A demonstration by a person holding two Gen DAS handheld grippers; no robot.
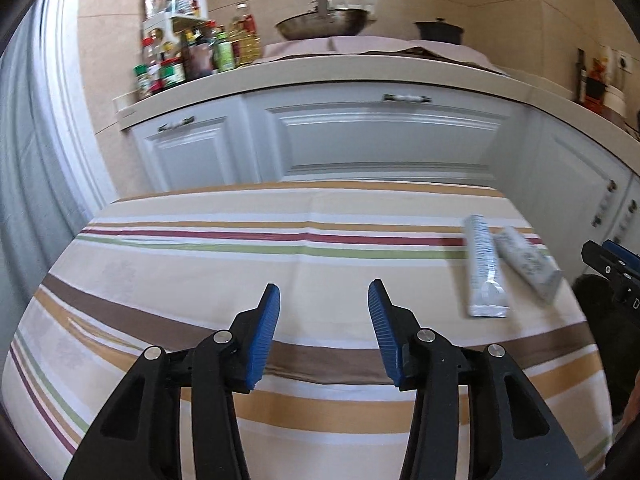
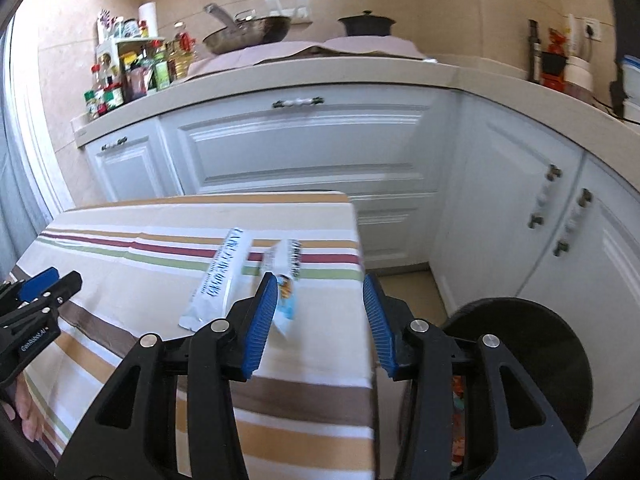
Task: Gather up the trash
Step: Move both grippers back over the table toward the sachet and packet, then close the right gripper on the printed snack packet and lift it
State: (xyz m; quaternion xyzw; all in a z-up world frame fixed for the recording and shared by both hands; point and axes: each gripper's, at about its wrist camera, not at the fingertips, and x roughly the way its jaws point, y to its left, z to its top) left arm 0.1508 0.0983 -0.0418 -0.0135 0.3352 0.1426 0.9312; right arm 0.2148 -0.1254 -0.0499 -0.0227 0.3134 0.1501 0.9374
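Note:
Two empty white wrappers lie side by side on the striped tablecloth [image 1: 200,264]. The longer wrapper [image 1: 484,268] [image 2: 220,280] is on the left, the shorter one [image 1: 528,264] [image 2: 286,280] on the right near the table's right edge. My left gripper [image 1: 324,300] is open and empty above the table's middle, left of both wrappers. My right gripper [image 2: 320,292] is open and empty, its left finger just in front of the shorter wrapper. A black round bin [image 2: 520,360] stands on the floor right of the table, with coloured trash showing inside.
White kitchen cabinets [image 2: 304,148] stand behind the table under a counter holding spice bottles [image 1: 176,60], a wok [image 1: 324,24] and a black pot [image 2: 366,24]. More cabinets [image 2: 560,220] run along the right. A curtain [image 1: 36,160] hangs at left.

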